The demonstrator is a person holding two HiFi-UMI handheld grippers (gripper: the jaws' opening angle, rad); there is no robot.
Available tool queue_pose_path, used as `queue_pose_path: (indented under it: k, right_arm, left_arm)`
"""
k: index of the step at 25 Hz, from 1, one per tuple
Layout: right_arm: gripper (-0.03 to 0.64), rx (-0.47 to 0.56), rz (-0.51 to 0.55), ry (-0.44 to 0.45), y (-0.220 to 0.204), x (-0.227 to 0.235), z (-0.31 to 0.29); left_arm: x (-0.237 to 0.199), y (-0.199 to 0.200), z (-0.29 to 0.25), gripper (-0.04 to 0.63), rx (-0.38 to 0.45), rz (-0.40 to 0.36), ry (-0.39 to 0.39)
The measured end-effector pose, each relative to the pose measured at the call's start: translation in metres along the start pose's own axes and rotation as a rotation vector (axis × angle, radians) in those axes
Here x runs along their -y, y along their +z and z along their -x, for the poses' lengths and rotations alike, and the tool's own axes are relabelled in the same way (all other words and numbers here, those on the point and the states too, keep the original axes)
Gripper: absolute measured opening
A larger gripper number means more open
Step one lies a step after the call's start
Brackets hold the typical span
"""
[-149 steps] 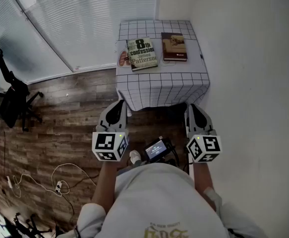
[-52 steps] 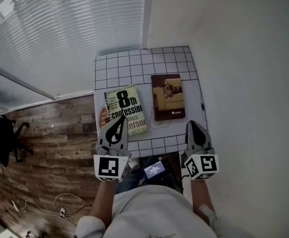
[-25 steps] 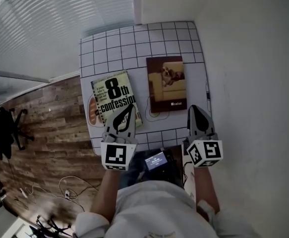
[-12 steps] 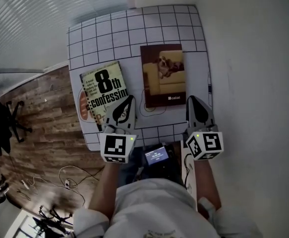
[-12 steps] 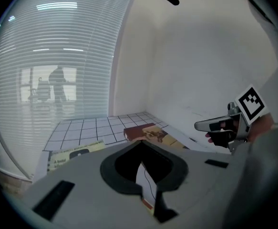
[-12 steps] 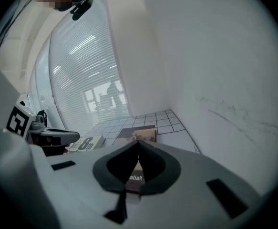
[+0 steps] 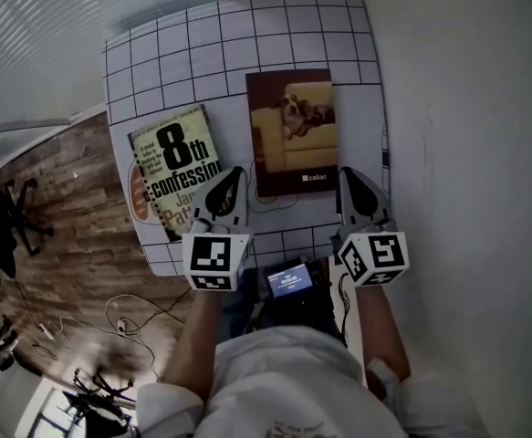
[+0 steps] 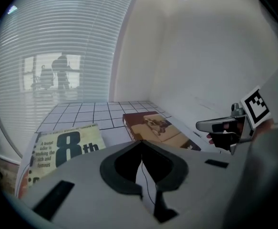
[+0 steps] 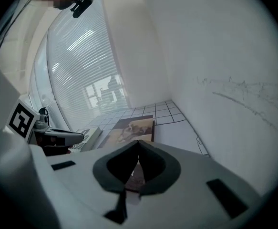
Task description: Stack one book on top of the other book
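Observation:
Two books lie side by side on a table with a white grid cloth. The pale green "8th confession" book is on the left, also in the left gripper view and the right gripper view. The brown book with a dog on a sofa lies to its right. My left gripper is shut and empty above the green book's near right corner. My right gripper is shut and empty just right of the brown book's near corner.
An orange disc pokes out from under the green book's left side. A thin wire loops on the cloth near the brown book's near edge. A white wall runs along the table's right; blinds stand behind. An office chair is on the wooden floor at left.
Both grippers have sunk toward the table's near edge and stayed shut. The table and books now sit larger and nearer in the head view.

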State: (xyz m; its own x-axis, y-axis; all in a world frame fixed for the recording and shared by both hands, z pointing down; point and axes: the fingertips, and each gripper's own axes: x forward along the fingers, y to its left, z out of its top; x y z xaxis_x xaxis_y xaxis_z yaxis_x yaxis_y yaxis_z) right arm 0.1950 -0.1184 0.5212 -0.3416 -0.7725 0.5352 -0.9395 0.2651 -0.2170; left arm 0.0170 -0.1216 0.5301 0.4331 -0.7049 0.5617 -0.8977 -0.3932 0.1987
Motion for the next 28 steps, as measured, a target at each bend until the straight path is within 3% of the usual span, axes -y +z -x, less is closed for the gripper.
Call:
queue_pose_path:
  k: [5, 7, 10, 13, 20, 28]
  right_arm:
    - [0.008, -0.02, -0.007, 0.007, -0.008, 0.001, -0.01]
    - [0.008, -0.03, -0.008, 0.008, -0.012, 0.002, -0.014]
    - [0.009, -0.046, -0.02, 0.02, -0.016, 0.003, -0.019]
    - [0.112, -0.066, -0.05, 0.039, -0.02, 0.004, -0.023]
    - [0.187, -0.084, -0.077, 0.063, -0.022, 0.004, -0.033]
    - [0.262, -0.12, -0.129, 0.119, -0.028, -0.003, -0.044]
  left_arm:
    - [0.005, -0.016, -0.012, 0.018, -0.061, 0.053, -0.049]
    - [0.006, -0.021, -0.016, 0.076, -0.083, 0.074, -0.066]
    - [0.008, -0.019, -0.02, 0.107, -0.092, 0.086, -0.076]
    - [0.012, -0.02, -0.027, 0.172, -0.14, 0.085, -0.082]
    - [0.016, -0.043, -0.045, 0.215, -0.377, 0.102, -0.094]
    - [0.022, -0.043, -0.049, 0.235, -0.458, 0.212, -0.178]
